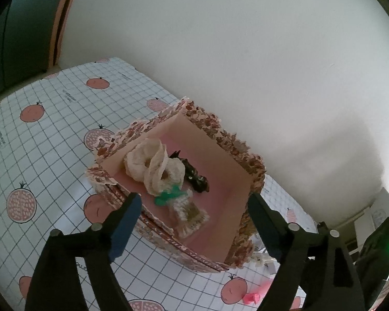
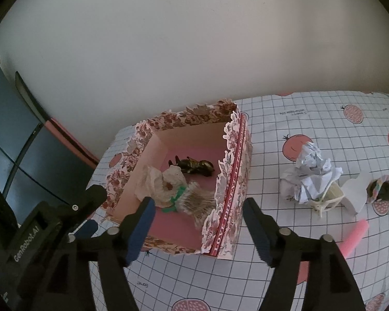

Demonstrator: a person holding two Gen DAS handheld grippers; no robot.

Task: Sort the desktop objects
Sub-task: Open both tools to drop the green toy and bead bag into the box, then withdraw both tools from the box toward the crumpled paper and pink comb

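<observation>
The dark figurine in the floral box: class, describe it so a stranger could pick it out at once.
Find the floral-edged box with a pink floor, standing on the checked tablecloth. Inside, behind the cream lace bundle tied with green, lies the dark figurine. It is the only glossy, black-brown thing in there; everything beside it is pale and soft.

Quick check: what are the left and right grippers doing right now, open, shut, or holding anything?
Left gripper: open, holding nothing, over the floral box.
Right gripper: open, holding nothing, over the same box's near wall.
</observation>
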